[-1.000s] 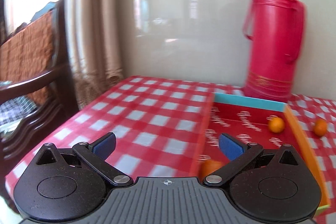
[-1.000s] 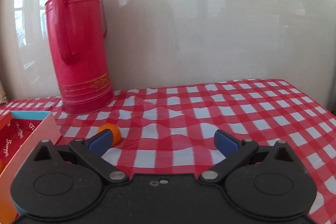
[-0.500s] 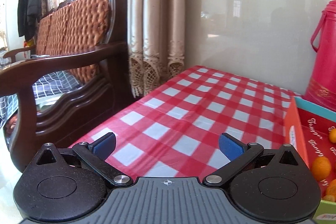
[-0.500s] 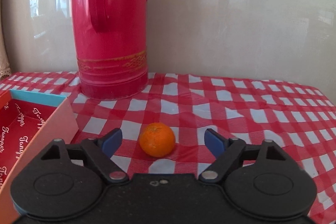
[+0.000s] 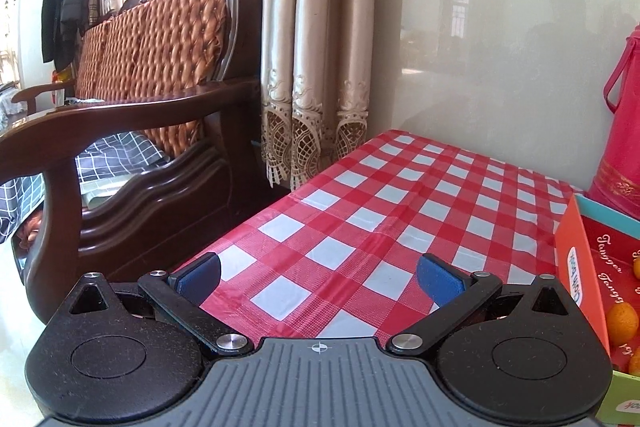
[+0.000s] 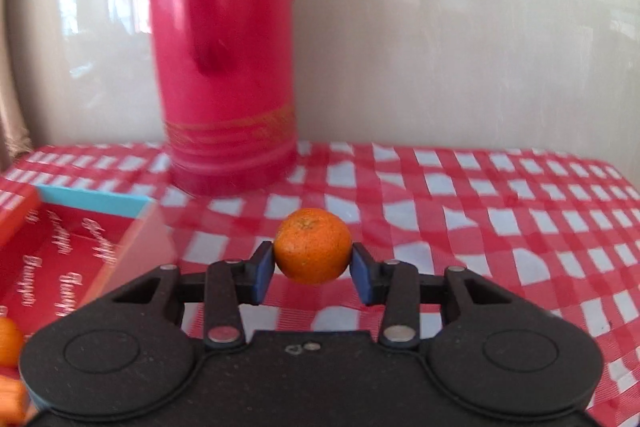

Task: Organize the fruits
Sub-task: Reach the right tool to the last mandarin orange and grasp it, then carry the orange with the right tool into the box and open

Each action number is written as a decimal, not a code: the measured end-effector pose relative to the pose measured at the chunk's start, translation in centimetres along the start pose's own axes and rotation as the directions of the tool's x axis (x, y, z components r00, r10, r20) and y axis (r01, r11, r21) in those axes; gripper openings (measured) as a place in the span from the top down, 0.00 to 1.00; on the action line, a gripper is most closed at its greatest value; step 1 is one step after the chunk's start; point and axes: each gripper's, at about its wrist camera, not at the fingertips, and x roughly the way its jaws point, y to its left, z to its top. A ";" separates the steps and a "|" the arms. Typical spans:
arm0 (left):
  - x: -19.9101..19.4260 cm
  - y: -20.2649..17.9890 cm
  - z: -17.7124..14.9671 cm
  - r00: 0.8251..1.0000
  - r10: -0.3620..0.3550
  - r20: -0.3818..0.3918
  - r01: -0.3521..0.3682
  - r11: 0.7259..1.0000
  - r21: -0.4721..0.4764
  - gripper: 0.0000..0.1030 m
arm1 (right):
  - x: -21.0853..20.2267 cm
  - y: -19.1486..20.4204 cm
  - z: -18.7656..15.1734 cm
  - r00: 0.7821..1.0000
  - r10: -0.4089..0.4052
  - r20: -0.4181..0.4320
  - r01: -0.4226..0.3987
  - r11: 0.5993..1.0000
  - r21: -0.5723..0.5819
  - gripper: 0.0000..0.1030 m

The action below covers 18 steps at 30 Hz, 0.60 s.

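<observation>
Tangerine (image 6: 312, 245) clamped by right gripper (image 6: 312, 269) — box (image 6: 100, 203) lies left; left gripper (image 5: 318, 273) spread wide, nothing held.

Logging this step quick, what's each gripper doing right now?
Left gripper: open, empty, over the checkered tablecloth.
Right gripper: closed on a tangerine.

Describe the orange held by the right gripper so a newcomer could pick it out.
Find the tall red thermos by the wall. Before it, the orange sits pinched in the right gripper. Other oranges lie in the red box.
</observation>
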 end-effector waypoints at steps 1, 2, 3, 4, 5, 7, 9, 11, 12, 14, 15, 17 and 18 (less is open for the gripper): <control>-0.1 -0.1 0.1 1.000 -0.005 0.000 0.005 1.000 0.002 0.00 | -0.5 0.5 0.3 1.000 0.018 0.014 -0.018 1.000 -0.005 0.68; -0.2 -0.2 0.1 1.000 -0.007 0.001 0.007 1.000 0.004 0.00 | -1.2 1.0 0.4 0.999 0.033 0.026 -0.033 0.999 -0.014 0.68; -0.4 -0.2 0.1 1.000 -0.007 0.002 0.007 1.000 0.004 0.00 | -1.8 1.6 0.6 0.998 0.046 0.036 -0.045 0.999 -0.023 0.68; -0.5 -0.3 0.2 1.000 -0.010 0.003 0.010 1.000 0.004 0.00 | -2.2 2.1 0.7 0.997 0.064 0.044 -0.063 0.998 -0.030 0.68; -0.7 -0.3 0.3 1.000 -0.012 0.007 0.012 1.000 0.005 0.00 | -2.7 2.7 0.8 0.995 0.085 0.051 -0.083 0.996 -0.037 0.68; -0.9 -0.2 0.3 1.000 -0.009 0.009 0.009 1.000 0.007 0.00 | -3.3 3.9 0.8 0.991 0.116 0.060 -0.113 0.992 -0.052 0.68; -0.9 -0.2 0.2 1.000 -0.007 0.006 0.007 1.000 0.004 0.00 | -3.5 5.2 0.7 0.987 0.151 0.058 -0.146 0.987 -0.072 0.68; -0.8 -0.1 0.2 1.000 -0.005 -0.001 0.005 1.000 0.006 0.00 | -3.5 6.4 0.4 0.982 0.181 0.044 -0.177 0.980 -0.094 0.68; -0.8 -0.1 0.2 1.000 -0.004 -0.003 0.004 1.000 0.007 0.00 | -3.5 7.1 0.1 0.981 0.192 0.038 -0.187 0.976 -0.111 0.68; -0.8 -0.2 0.2 1.000 -0.004 -0.002 0.004 1.000 0.006 0.00 | -3.4 8.3 -0.3 0.977 0.212 0.019 -0.208 0.969 -0.130 0.68; -0.7 -0.2 0.3 1.000 -0.005 -0.002 0.005 1.000 0.008 0.00 | -3.0 9.1 -0.4 0.975 0.221 0.008 -0.218 0.966 -0.142 0.68; -0.8 -0.4 0.3 1.000 -0.007 -0.002 0.007 1.000 0.010 0.00 | -3.2 10.1 -0.8 0.972 0.234 -0.005 -0.232 0.960 -0.160 0.68; -0.7 -0.5 0.3 1.000 -0.009 -0.002 0.009 1.000 0.012 0.00 | -3.4 10.6 -0.9 0.972 0.237 -0.002 -0.233 0.957 -0.173 0.68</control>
